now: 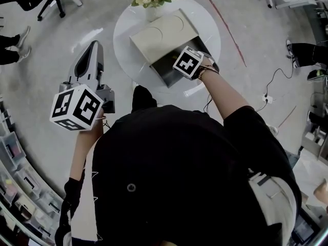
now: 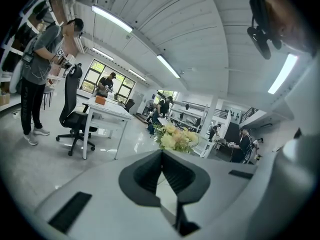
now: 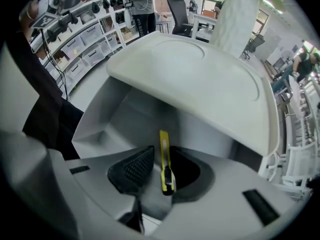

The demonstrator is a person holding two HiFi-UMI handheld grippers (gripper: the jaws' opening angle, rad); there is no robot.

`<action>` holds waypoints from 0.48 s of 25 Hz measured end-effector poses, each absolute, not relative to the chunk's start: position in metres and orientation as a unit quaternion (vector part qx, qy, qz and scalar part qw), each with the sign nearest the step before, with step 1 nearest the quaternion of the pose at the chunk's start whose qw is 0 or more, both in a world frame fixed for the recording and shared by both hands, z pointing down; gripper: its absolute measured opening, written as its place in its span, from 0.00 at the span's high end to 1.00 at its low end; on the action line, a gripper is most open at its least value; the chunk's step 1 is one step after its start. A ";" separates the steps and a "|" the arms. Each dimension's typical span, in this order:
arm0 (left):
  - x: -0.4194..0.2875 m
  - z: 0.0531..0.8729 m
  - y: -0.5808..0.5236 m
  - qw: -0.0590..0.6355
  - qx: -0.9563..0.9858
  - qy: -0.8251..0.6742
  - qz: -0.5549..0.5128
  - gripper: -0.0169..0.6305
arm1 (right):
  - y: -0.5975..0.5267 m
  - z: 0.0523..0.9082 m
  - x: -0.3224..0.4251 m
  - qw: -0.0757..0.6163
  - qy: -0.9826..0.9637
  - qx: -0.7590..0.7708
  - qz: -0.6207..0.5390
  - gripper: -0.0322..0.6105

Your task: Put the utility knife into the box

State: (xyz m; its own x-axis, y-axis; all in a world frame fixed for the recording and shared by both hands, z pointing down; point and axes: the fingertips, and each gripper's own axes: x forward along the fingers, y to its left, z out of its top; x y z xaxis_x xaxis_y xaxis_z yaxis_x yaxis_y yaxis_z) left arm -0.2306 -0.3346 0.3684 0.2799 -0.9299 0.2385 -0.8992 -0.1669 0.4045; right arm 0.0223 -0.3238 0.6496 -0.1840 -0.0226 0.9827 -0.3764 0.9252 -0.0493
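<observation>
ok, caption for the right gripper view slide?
Right claw open over the open box, yellow utility knife between its jaws.

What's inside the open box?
The yellow utility knife, between the right tool's parted jaws. The lid covers the rear of the box; the tool hides the floor below.

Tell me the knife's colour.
The knife is yellow with a black slider; the right gripper view shows it best.

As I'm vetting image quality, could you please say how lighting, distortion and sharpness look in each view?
Head view: even light, sharp, with fisheye curving the floor around the round table. Left gripper view: bright ceiling light strips and dark vignetted corners. Right gripper view: the box lies in shade under its lid, yet the yellow utility knife reads crisp.
</observation>
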 end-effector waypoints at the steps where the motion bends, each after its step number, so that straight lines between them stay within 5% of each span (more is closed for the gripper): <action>1: -0.230 0.368 -0.335 0.239 0.764 -0.598 -0.032 0.96 | -0.324 0.650 0.022 0.624 -0.757 0.134 0.143 0.78; 12: -0.230 0.355 -0.324 0.225 0.767 -0.600 -0.032 0.96 | -0.323 0.647 0.021 0.617 -0.758 0.151 0.149 0.72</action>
State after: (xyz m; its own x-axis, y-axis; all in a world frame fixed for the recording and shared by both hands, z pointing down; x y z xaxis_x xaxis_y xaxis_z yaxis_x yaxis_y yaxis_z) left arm -0.2303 -0.3242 0.3547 0.2775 -0.9349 0.2215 -0.9064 -0.1783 0.3829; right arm 0.0209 -0.3233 0.6471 -0.1926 -0.0444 0.9803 -0.4127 0.9100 -0.0398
